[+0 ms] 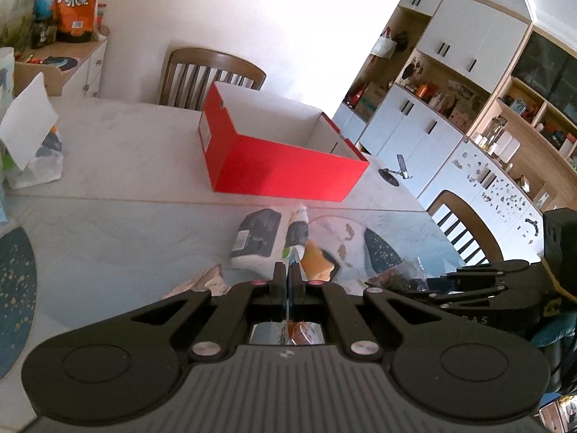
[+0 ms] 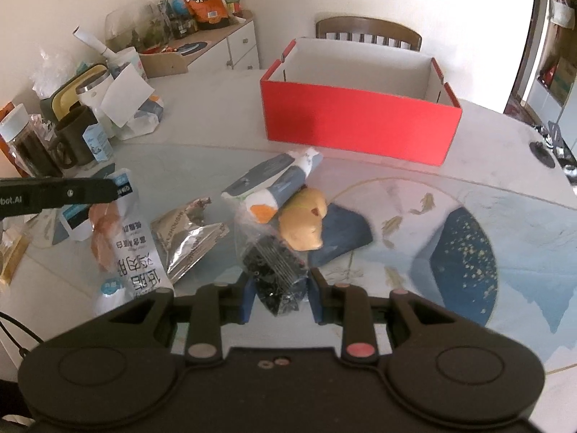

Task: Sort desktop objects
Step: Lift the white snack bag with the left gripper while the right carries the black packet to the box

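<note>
An open red box (image 1: 288, 171) (image 2: 355, 122) with a white inside stands on the table beyond the objects. My left gripper (image 1: 287, 270) is shut on the top edge of a clear snack packet with white and blue print (image 2: 122, 249), which hangs from it; the gripper shows in the right wrist view (image 2: 111, 190). My right gripper (image 2: 279, 287) is open around a clear bag of black pieces (image 2: 276, 267). A rolled grey and white packet (image 2: 277, 184), a yellow pig toy (image 2: 304, 222) and a silver foil pouch (image 2: 189, 241) lie close by.
Cups, a jar, a flask and paper bags (image 2: 72, 122) crowd the table's left side. A wooden chair (image 2: 368, 32) stands behind the box. A phone stand (image 1: 395, 173) sits at the right table edge. A blue patterned mat (image 2: 465, 252) lies at the right.
</note>
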A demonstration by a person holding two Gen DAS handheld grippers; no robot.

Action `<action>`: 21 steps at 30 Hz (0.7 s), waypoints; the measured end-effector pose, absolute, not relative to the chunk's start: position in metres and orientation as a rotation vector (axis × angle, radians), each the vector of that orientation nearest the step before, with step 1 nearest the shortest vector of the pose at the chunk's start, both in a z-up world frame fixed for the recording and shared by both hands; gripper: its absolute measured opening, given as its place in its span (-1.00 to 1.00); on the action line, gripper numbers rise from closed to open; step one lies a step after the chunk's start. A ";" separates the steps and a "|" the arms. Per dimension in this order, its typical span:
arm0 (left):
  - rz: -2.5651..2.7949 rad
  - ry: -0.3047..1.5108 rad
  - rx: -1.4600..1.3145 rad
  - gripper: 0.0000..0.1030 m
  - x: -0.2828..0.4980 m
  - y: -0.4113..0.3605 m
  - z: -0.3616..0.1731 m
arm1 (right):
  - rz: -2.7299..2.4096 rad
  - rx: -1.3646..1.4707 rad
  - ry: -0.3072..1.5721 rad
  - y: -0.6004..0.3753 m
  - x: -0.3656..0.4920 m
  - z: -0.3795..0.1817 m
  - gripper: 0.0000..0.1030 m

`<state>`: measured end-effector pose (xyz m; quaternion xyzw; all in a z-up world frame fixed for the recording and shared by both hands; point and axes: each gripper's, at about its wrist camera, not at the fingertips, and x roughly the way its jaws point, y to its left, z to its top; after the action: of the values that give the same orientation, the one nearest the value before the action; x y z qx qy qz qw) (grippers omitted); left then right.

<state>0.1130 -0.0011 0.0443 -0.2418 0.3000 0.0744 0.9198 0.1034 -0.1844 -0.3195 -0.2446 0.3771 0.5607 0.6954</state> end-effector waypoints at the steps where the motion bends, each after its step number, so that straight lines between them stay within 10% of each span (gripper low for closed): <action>1: 0.154 0.616 -0.497 -1.00 0.115 -0.002 0.045 | 1.255 -0.545 0.836 -0.185 0.106 -0.317 -0.42; 21: 0.164 0.541 -0.477 -1.00 0.184 -0.001 0.076 | 1.278 -0.568 0.806 -0.170 0.173 -0.284 -0.42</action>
<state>0.1838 -0.0012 0.0763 -0.2329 0.2643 0.0801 0.9325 0.1730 -0.1697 -0.2838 -0.2541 0.3608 0.5717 0.6917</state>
